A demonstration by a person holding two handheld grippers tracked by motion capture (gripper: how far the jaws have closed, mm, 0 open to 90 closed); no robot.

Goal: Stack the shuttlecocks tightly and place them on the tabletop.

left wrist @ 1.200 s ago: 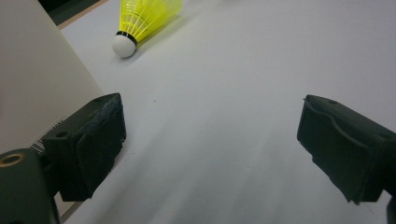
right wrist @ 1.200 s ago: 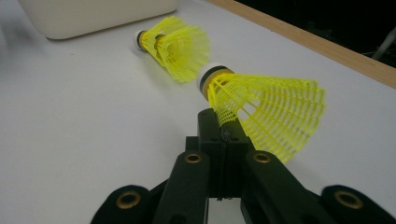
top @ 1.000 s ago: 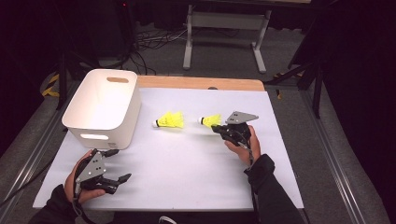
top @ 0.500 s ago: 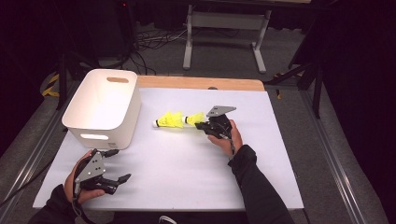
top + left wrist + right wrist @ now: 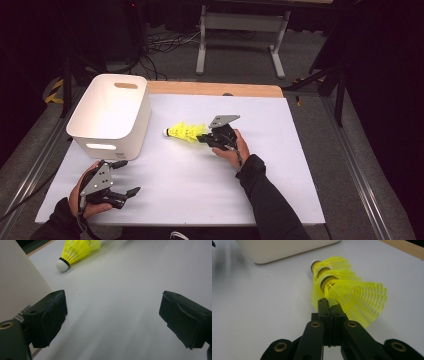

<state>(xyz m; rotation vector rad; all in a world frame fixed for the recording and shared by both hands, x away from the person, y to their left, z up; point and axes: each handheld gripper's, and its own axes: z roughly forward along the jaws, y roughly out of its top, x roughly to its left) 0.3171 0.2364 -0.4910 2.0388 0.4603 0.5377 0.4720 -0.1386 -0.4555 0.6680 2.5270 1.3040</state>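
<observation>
At right tongs [image 5: 329, 305] tip: stacked yellow shuttlecocks [image 5: 342, 290], skirt edge pinched.

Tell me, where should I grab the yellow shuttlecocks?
Pinch the net skirt's wide rim, coming from the open end away from the bin. The shuttlecocks lie sideways, round tips toward the bin, so the rim faces the right gripper, shut on it.

Neon-yellow shuttlecocks [image 5: 186, 133] with net-patterned skirts, white tips and black-and-olive bands lie nested on a pale grey-white bench [image 5: 280, 175] edged at the far side in light wood. A matte white bin [image 5: 111, 117] carries a small black-and-white barcode label low on one wall. The right claw [image 5: 202, 138] and left claw [image 5: 131, 177] are black, the right one studded with brass-coloured rivets, each topped by a grey plate. Sleeves are black.
</observation>
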